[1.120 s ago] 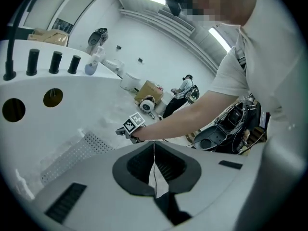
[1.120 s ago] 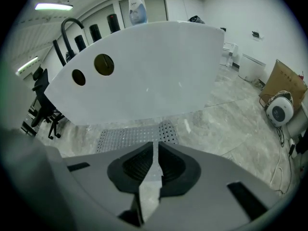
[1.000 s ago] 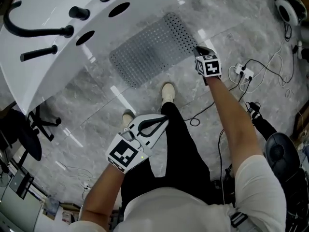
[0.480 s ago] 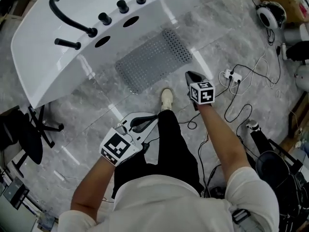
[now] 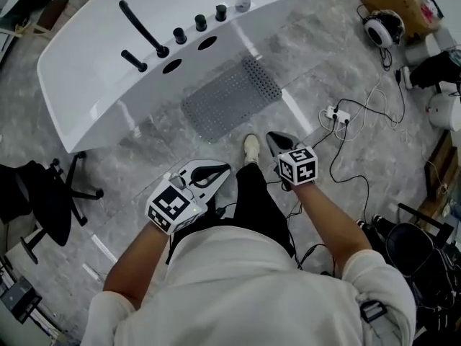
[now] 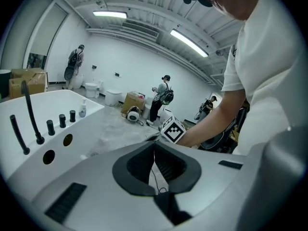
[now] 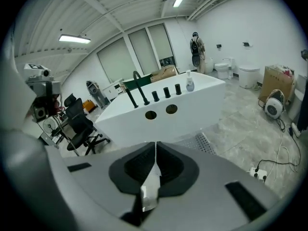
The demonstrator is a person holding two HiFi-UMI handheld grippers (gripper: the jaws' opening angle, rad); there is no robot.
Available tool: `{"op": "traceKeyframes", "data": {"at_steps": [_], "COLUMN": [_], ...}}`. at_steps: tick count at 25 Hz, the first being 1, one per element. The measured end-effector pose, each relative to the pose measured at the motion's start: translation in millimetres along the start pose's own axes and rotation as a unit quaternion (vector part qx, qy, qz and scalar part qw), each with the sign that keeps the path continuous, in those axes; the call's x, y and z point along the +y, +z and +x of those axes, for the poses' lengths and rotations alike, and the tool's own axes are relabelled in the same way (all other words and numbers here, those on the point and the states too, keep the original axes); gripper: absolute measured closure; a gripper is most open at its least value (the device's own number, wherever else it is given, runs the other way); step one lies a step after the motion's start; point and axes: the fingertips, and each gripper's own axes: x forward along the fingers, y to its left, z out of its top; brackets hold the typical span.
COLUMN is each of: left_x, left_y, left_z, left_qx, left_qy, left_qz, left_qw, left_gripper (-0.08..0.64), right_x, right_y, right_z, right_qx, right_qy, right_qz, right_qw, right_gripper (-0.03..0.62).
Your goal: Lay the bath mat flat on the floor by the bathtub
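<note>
The mat [image 5: 230, 98] lies flat on the floor [image 5: 144, 150], just beside the tub [image 5: 94, 42] and at about twelve o'clock from the person's shoe [image 5: 251, 148], with neither gripper touching it. The left gripper [image 5: 215, 170] is held above the person's leg, jaws pressed together on nothing. At its three o'clock the right gripper [image 5: 276, 143] is likewise closed and empty, its tips aimed toward the mat. A power strip [image 5: 337, 114] with cables sits at the mat's four o'clock, and a chair [image 5: 43, 193] stands at nine o'clock from the left gripper.
</note>
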Motion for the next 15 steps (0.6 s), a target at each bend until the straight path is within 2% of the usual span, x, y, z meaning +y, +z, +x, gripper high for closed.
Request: {"op": "traceKeyframes", "data": {"at_steps": [6,9,15], "left_x": [-18.2,-27.7,-42.3], "left_y": [5.1,6.5,2.3], "left_z": [-48.0,-74.0,-110.3], "left_qx": [-0.014,-0.026,-0.038], "left_qy": [0.011,0.019,0.036], "left_qz": [0.009,0.010,0.019], "left_qw": [0.9998,0.9994,0.9984], "left_gripper": [0.541,0.541,0.541], "right_x": [72.9,109.8,166.8], "right_y": [14.6,21.2,33.7], "right_z": [-58.0,-81.0,-119.6], "right_qx": [-0.021,-0.019,-0.045], "right_qy": [0.019,0.029,0.060], "right_qz": [-0.019,-0.047,-0.083], "right_qw": [0.999,0.998,0.994], "right_gripper": [0.574,0.581,0.581]}}
